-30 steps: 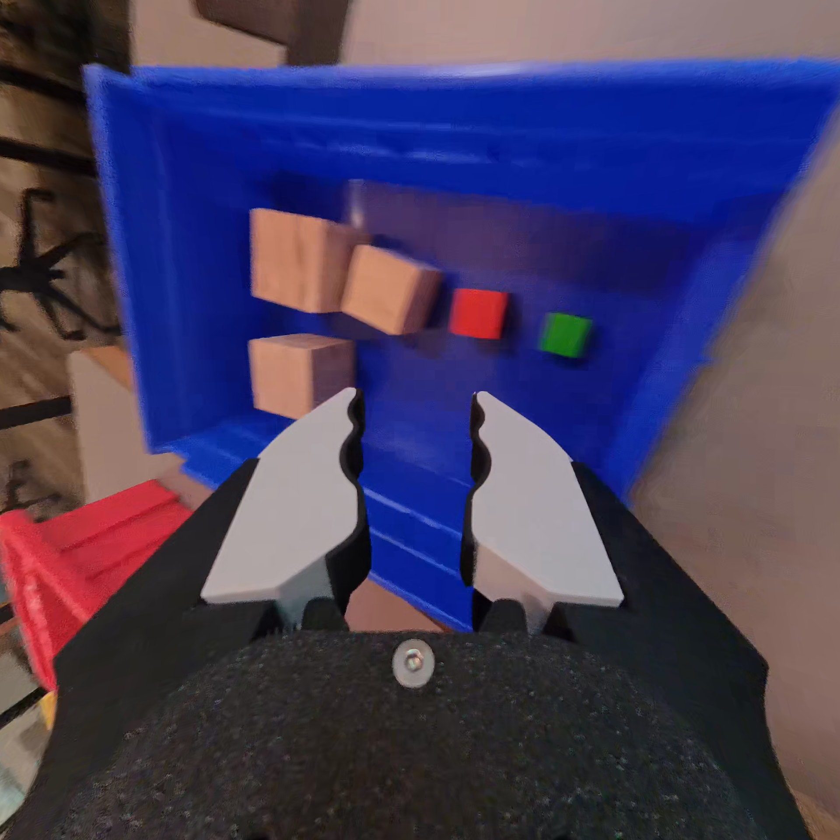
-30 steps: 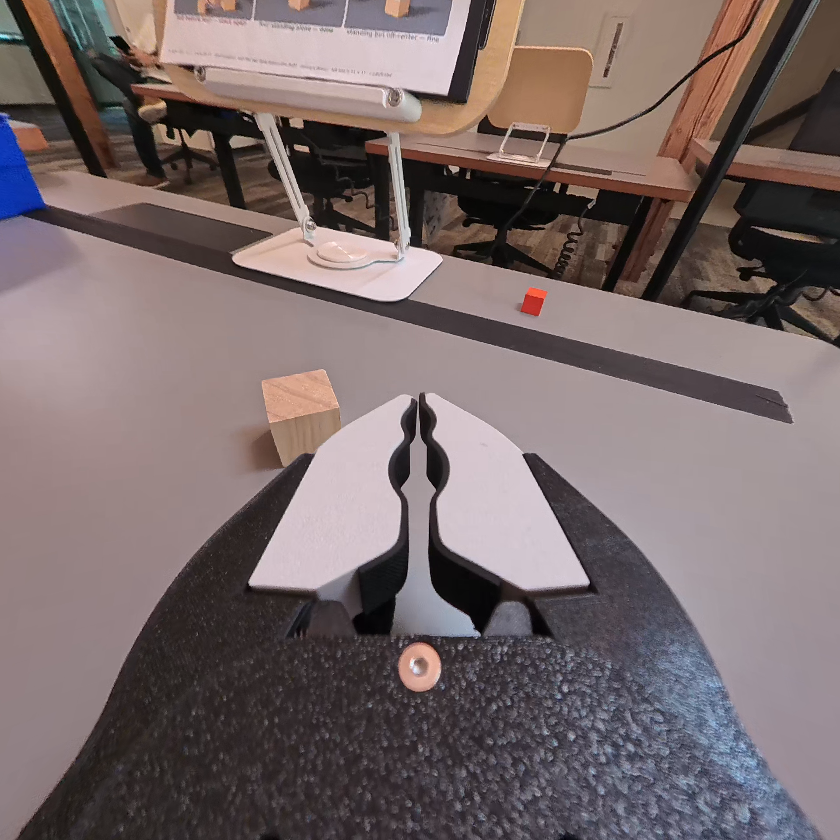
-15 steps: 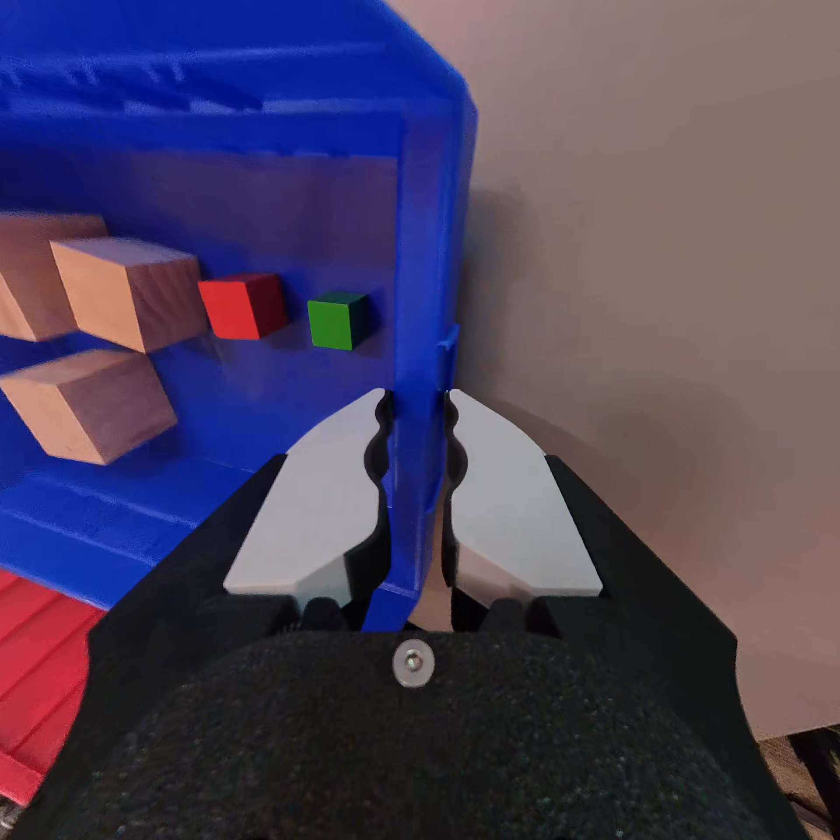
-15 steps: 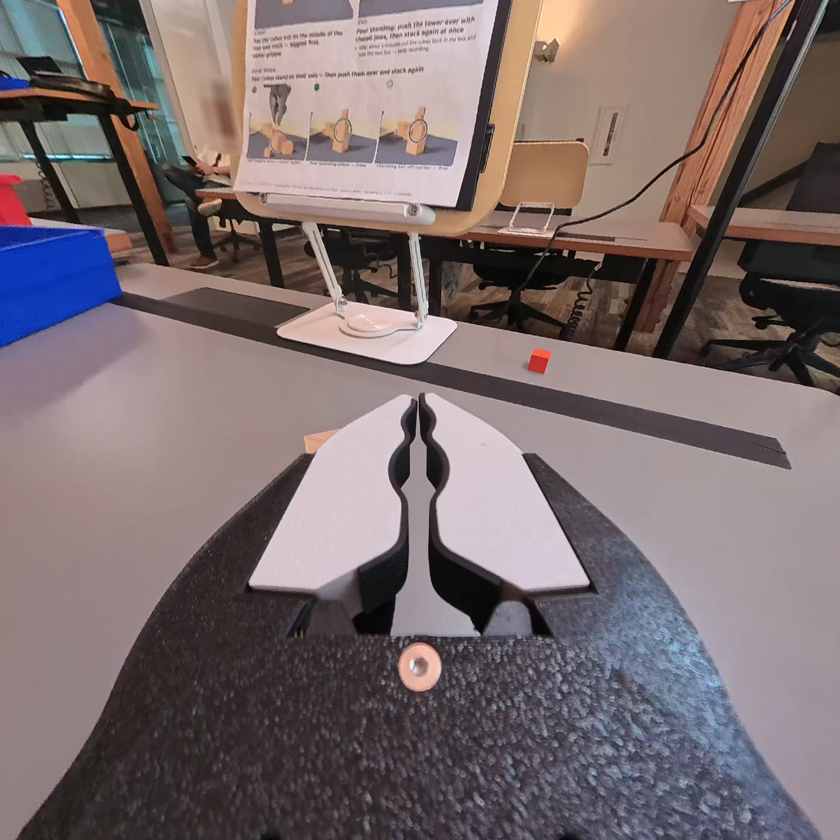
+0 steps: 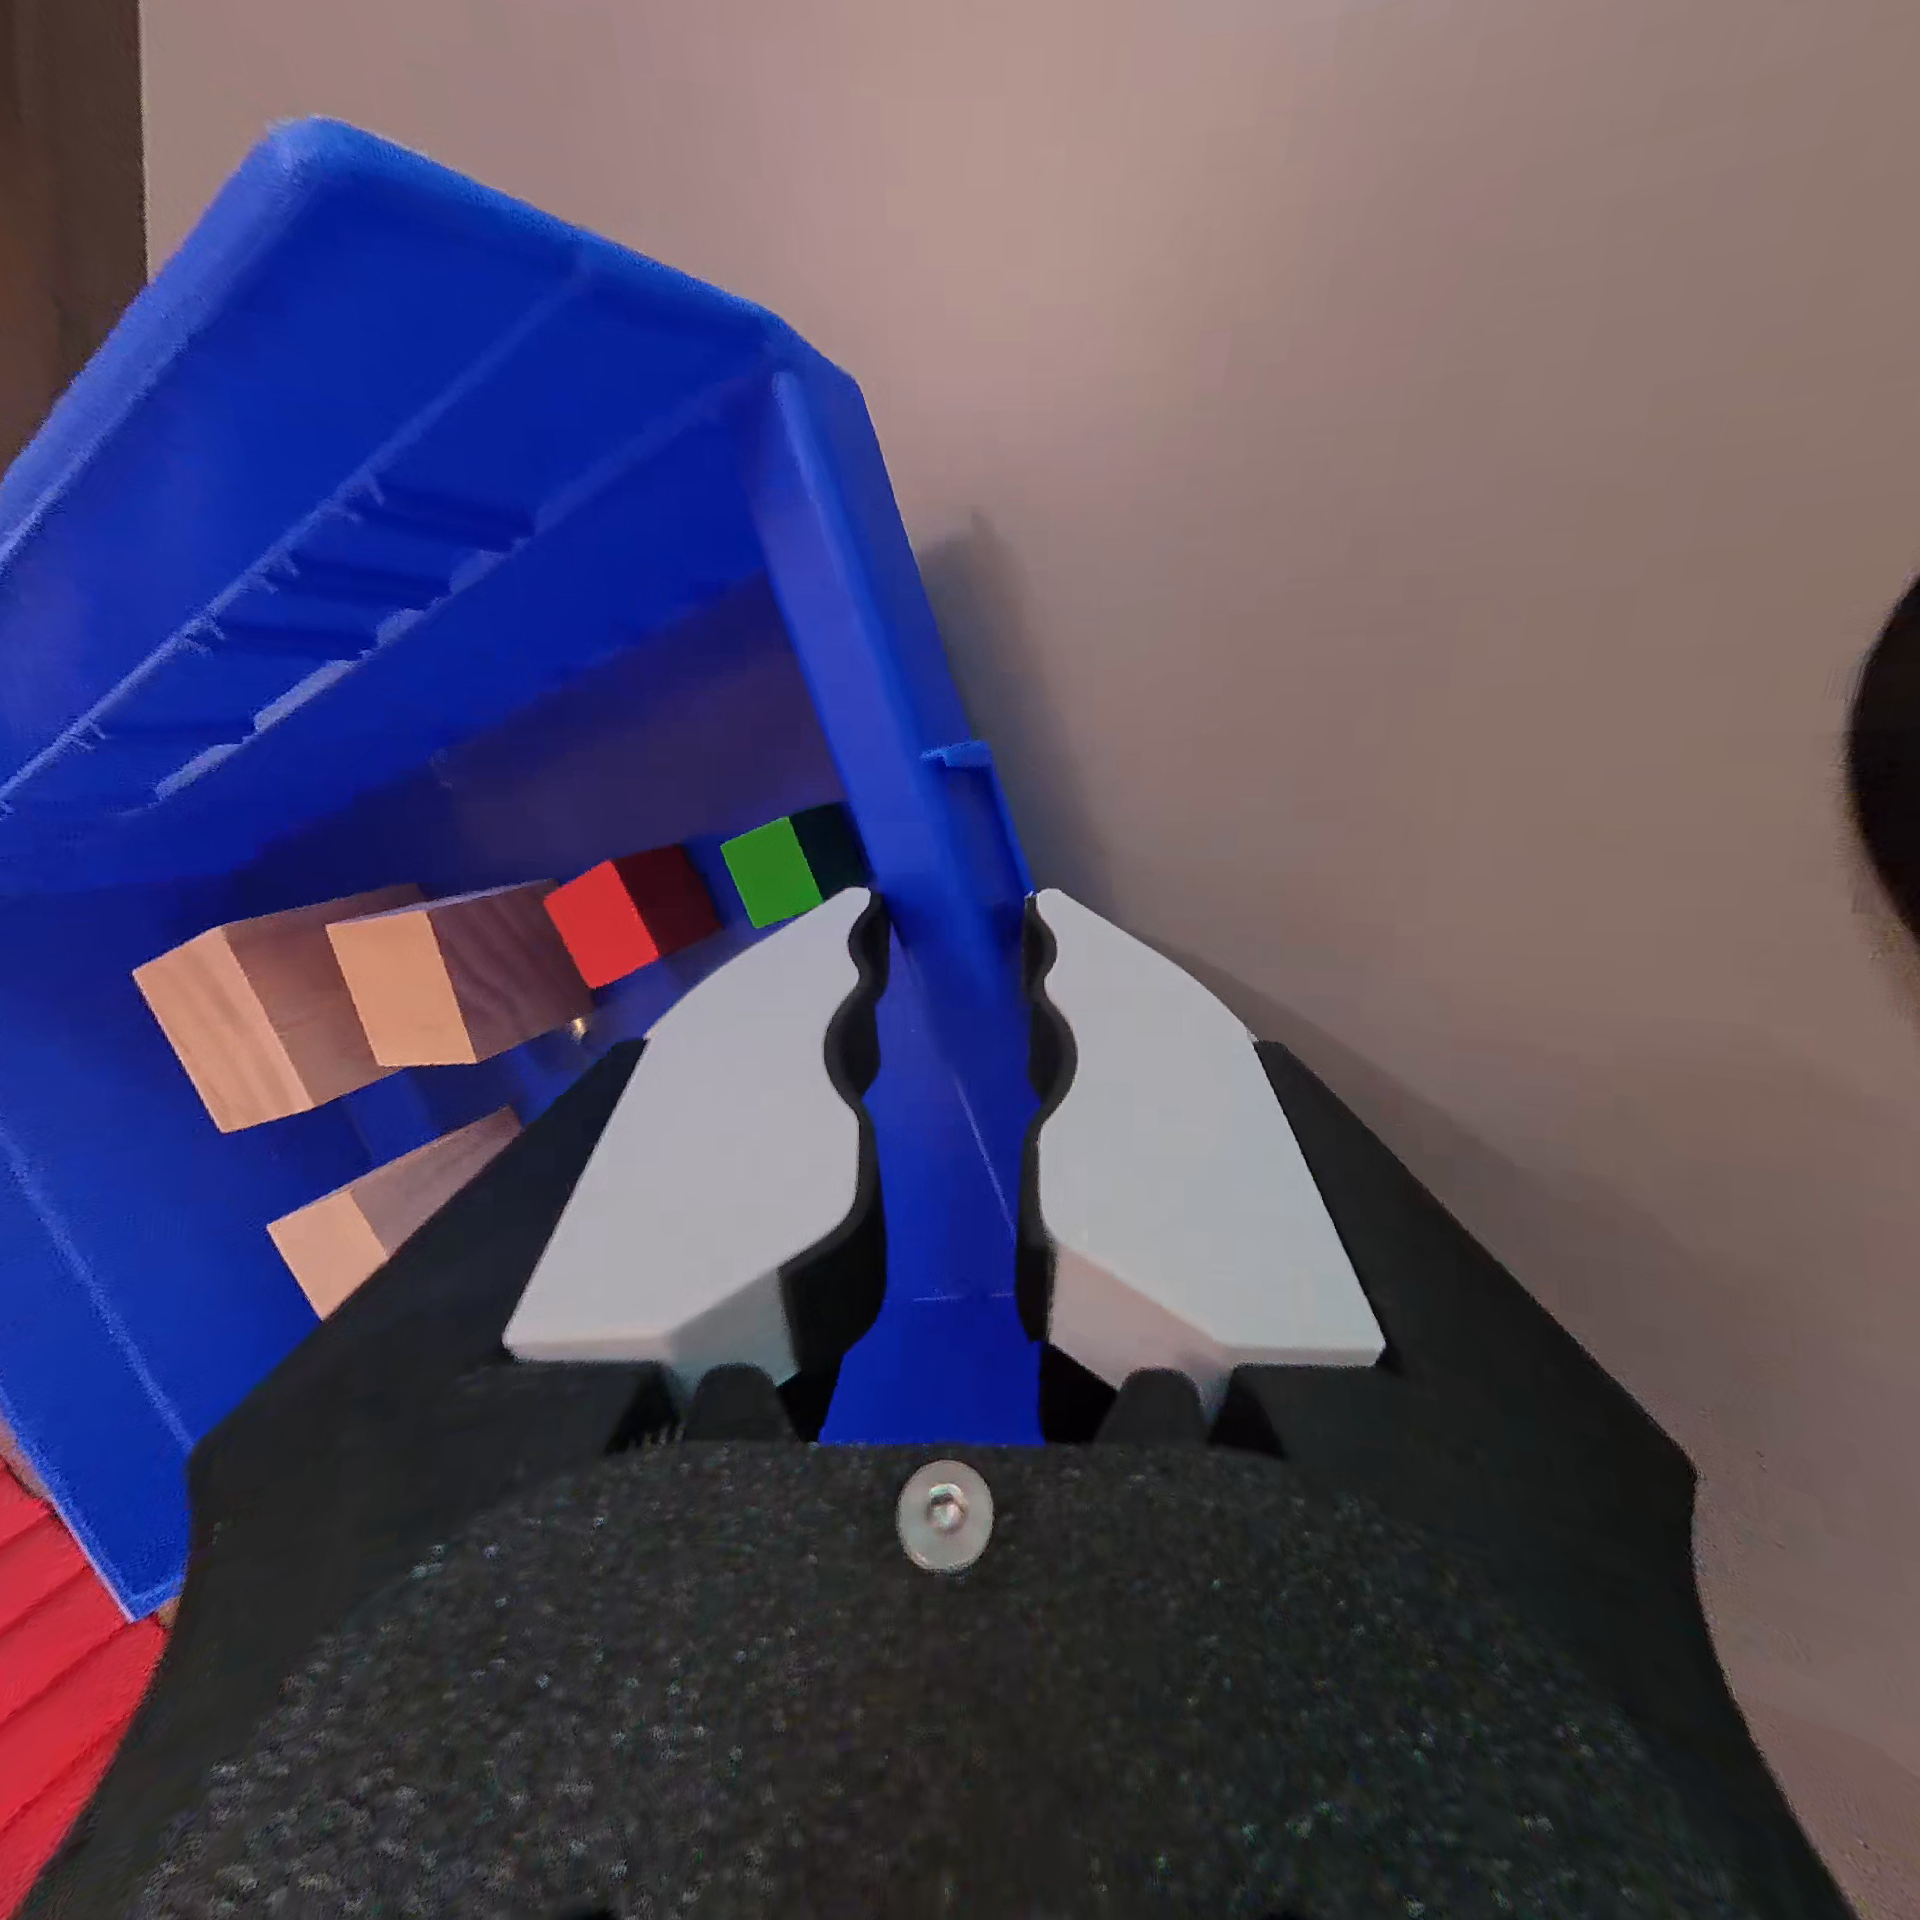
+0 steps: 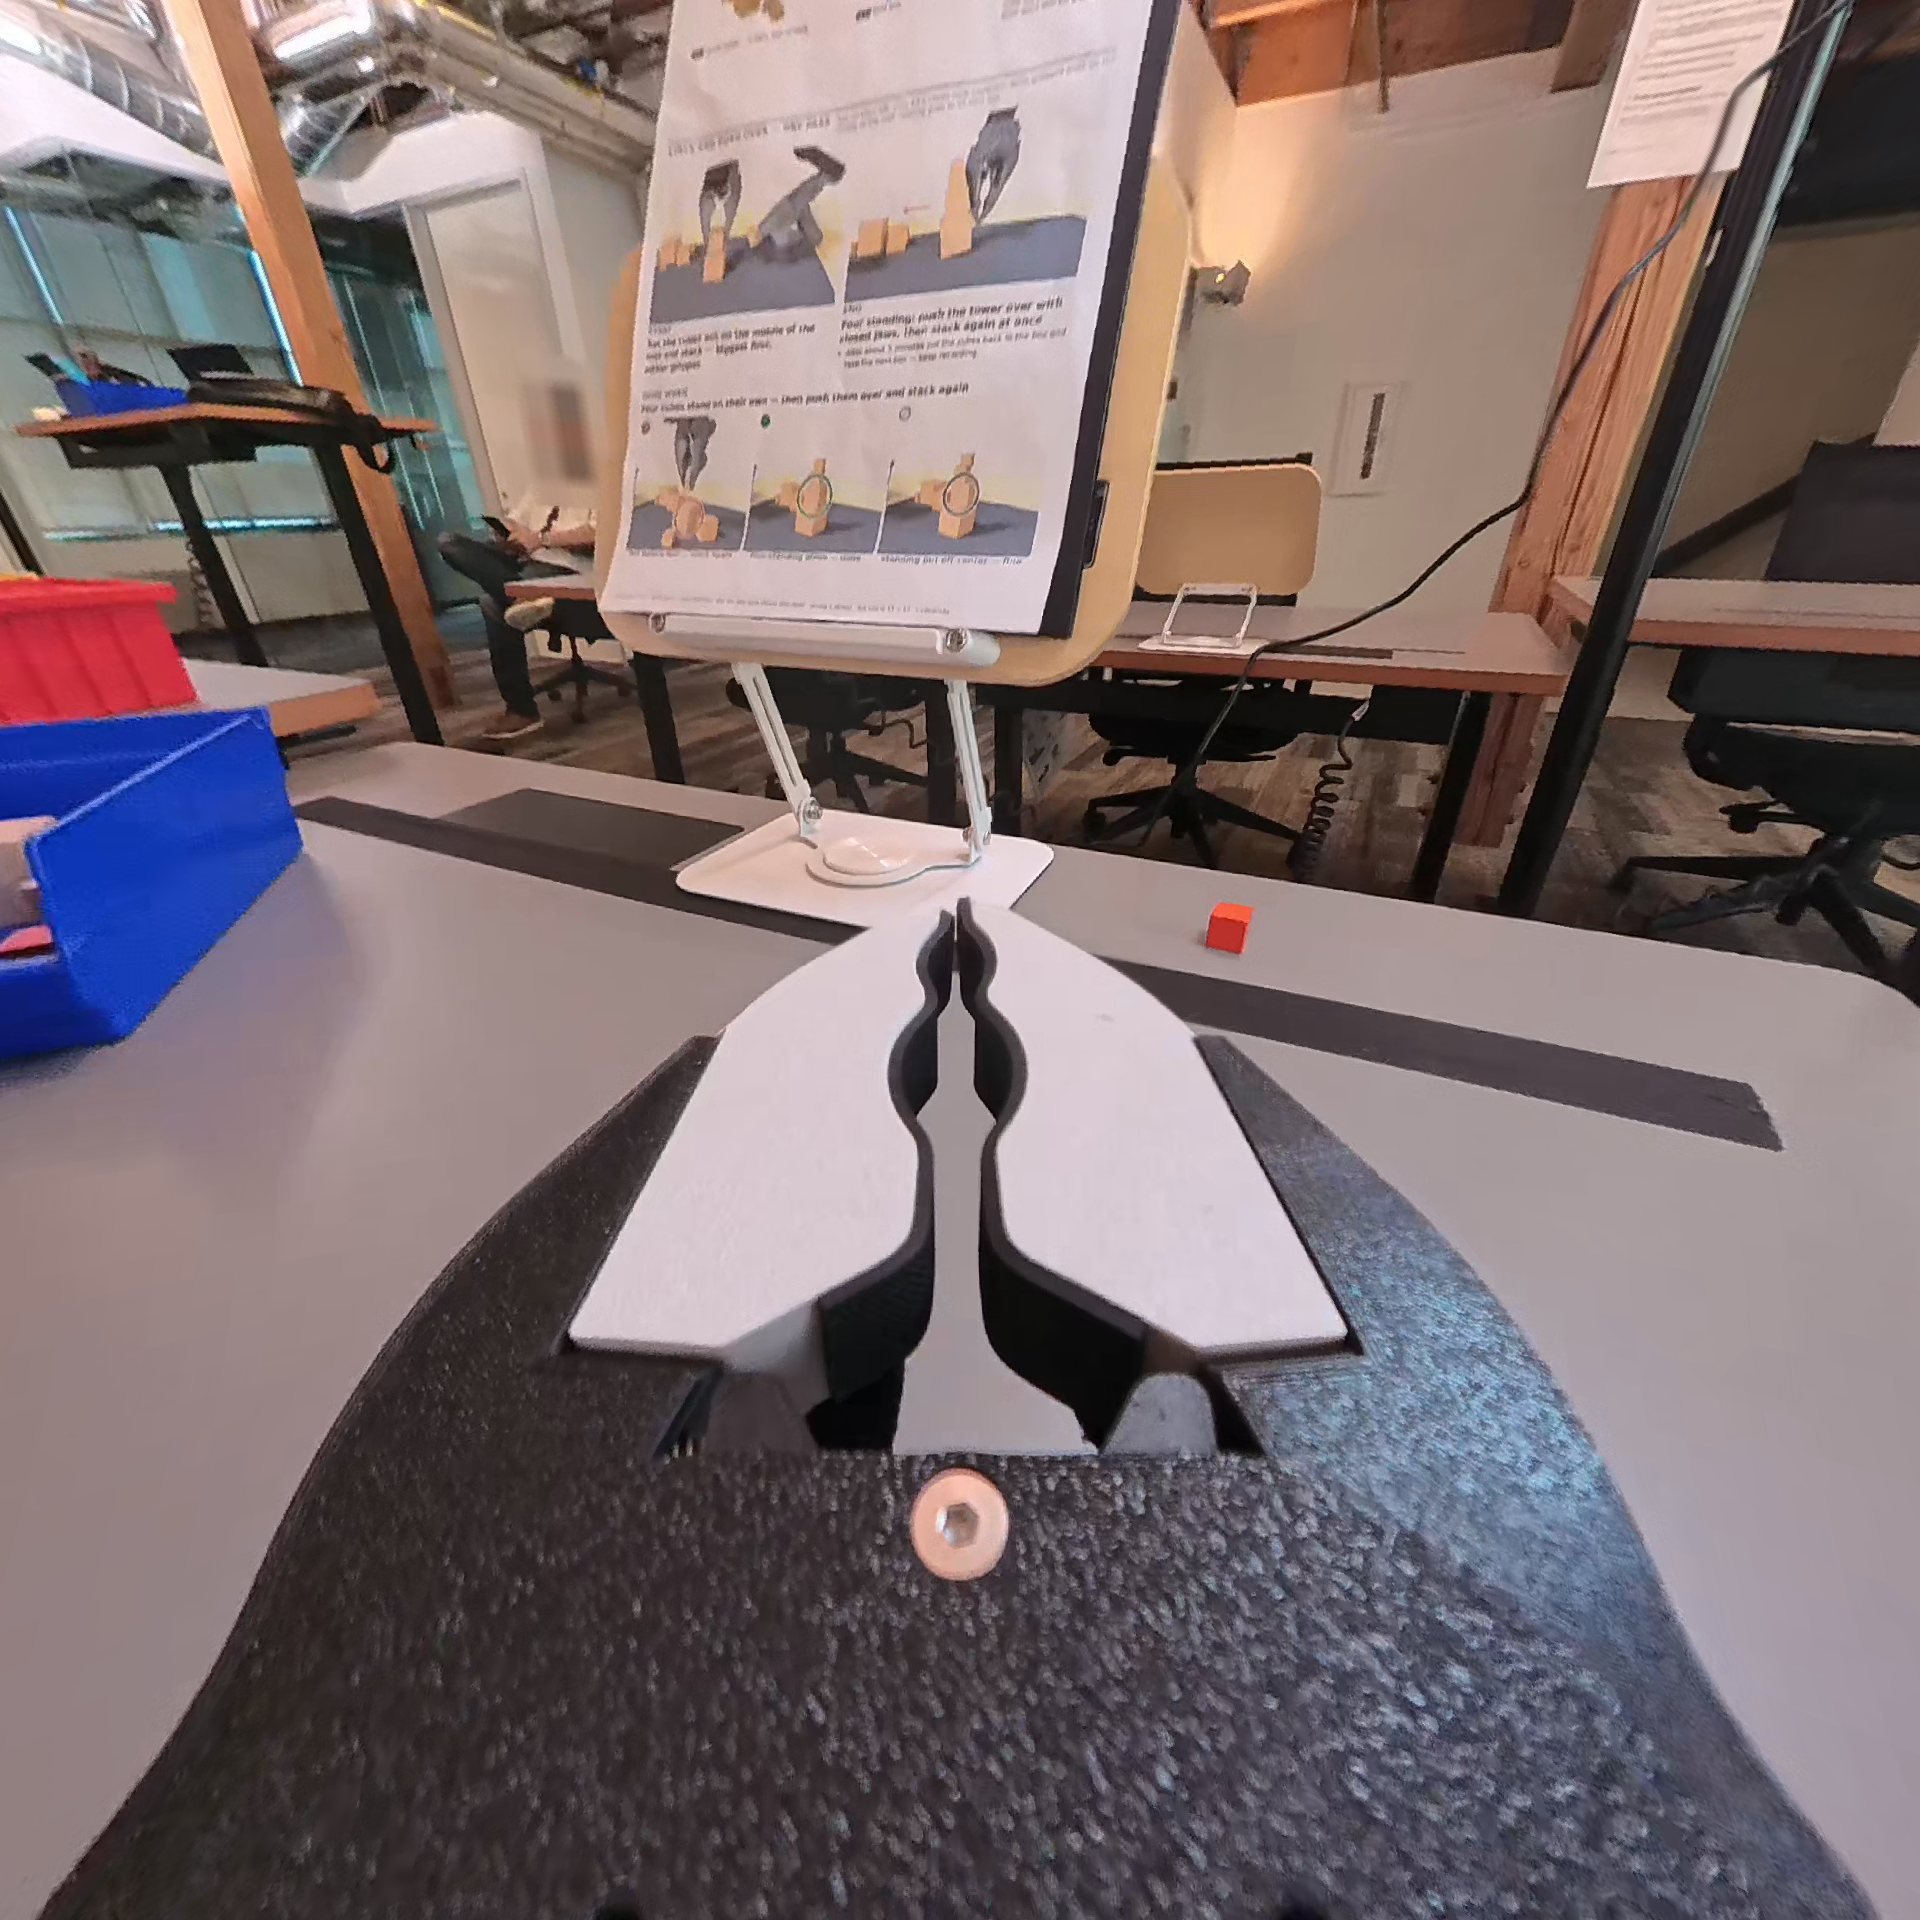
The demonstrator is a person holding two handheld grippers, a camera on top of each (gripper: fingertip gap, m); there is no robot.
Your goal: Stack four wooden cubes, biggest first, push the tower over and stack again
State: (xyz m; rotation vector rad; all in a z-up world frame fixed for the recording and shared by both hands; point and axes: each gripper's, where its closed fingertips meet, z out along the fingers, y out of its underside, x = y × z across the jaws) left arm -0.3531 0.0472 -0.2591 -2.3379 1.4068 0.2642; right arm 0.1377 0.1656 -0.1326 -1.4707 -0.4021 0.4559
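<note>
Between the fingers of the left gripper (image 5: 951,914) we see the side wall of a blue bin (image 5: 883,665), both pads pressed on it, and the bin looks tilted, with a green cube (image 5: 771,871), a red cube (image 5: 597,923) and three wooden blocks (image 5: 410,987) inside it. Over the grey table (image 6: 416,1039) we see the right gripper (image 6: 957,914) with its fingertips meeting on nothing. Beyond it stand a white stand (image 6: 868,862) bearing a printed sheet and a small red cube (image 6: 1230,926), with the blue bin to its far left.

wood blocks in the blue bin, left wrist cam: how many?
3 in the blue bin: two wooden blocks side by side left of the red cube, one partly behind the left gripper. More may be hidden.
</note>
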